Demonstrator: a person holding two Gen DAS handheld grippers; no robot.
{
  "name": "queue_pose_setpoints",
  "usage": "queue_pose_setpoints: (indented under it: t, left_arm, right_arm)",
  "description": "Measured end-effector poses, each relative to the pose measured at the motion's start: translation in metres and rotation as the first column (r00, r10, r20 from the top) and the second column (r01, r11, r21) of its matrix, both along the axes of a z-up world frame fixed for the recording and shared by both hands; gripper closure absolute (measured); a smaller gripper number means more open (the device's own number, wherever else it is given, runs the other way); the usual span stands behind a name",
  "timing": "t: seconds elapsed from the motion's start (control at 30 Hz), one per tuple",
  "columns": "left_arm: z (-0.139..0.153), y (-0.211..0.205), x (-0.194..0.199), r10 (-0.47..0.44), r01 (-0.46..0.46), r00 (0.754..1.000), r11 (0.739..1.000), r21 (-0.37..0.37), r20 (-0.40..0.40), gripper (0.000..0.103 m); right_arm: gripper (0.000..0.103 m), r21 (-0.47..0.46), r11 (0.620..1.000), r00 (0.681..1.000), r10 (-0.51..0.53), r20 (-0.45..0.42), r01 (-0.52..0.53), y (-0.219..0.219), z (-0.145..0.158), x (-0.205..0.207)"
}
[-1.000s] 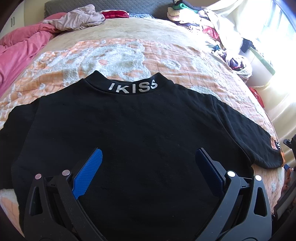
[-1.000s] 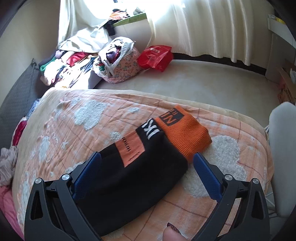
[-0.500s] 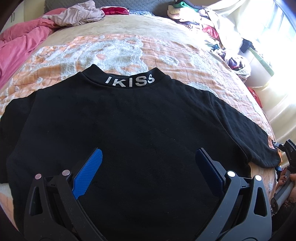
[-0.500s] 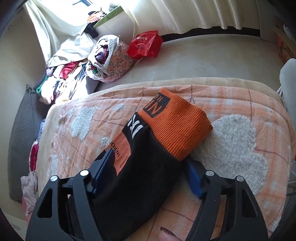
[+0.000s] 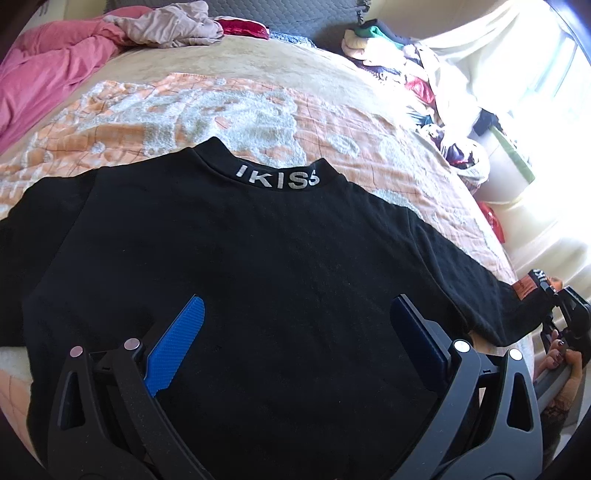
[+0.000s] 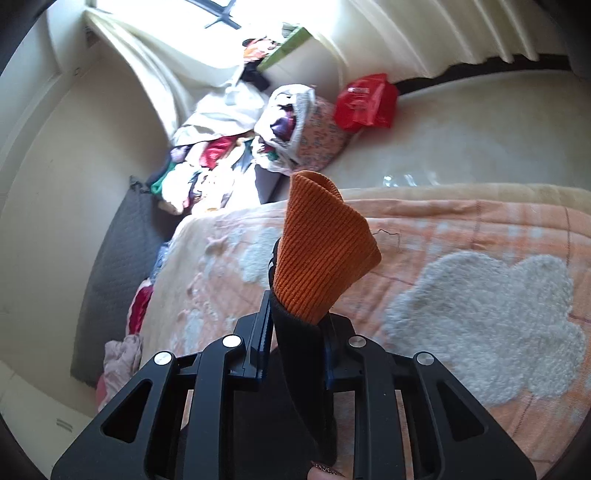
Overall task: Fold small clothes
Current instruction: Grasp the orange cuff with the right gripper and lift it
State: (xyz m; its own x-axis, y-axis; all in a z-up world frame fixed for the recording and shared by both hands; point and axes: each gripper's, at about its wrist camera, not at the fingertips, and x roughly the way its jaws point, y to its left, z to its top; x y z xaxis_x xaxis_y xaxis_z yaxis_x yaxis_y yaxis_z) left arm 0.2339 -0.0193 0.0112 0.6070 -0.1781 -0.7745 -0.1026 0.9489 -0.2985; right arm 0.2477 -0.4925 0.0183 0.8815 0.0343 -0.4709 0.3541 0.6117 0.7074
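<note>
A black sweatshirt (image 5: 258,266) with "IKISS" on its collar lies flat, back up, on the bed. My left gripper (image 5: 295,325) hovers open over its lower back, touching nothing. My right gripper (image 6: 295,332) is shut on the right sleeve, just behind its orange ribbed cuff (image 6: 321,254), which stands up above the jaws. In the left wrist view the right gripper (image 5: 565,317) shows at the sleeve end, far right.
An orange and white fleece blanket (image 5: 207,110) covers the bed. A pink quilt (image 5: 48,74) and loose clothes (image 5: 166,22) lie at the head. A clothes pile (image 6: 221,155), a floral bag (image 6: 314,133) and a red bag (image 6: 365,103) sit beyond the bed's right edge.
My right gripper has closed on the sleeve near the orange cuff and lifted it off the blanket. My left gripper stayed open and drifted slightly over the sweatshirt.
</note>
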Motion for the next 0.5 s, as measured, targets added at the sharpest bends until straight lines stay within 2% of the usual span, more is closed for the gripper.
queue_pose_setpoints:
  t: [0.17, 0.33, 0.5]
  left_arm:
    - [0.002, 0.011, -0.006, 0.022, -0.022, 1.000, 0.999, -0.025, -0.003, 0.008]
    - [0.007, 0.022, -0.009, 0.046, -0.046, 0.999, 0.998, -0.036, -0.002, 0.008]
    - [0.010, 0.034, -0.013, 0.067, -0.066, 0.998, 0.996, -0.054, 0.002, 0.008]
  right_arm:
    - [0.087, -0.094, 0.976, 0.975, 0.205, 0.085, -0.197, 0.051, 0.028, 0.007]
    - [0.087, -0.240, 0.914, 0.927, 0.360, 0.106, -0.327, 0.105, 0.050, 0.005]
    - [0.087, -0.310, 0.846, 0.866, 0.486, 0.115, -0.434, 0.144, 0.060, -0.001]
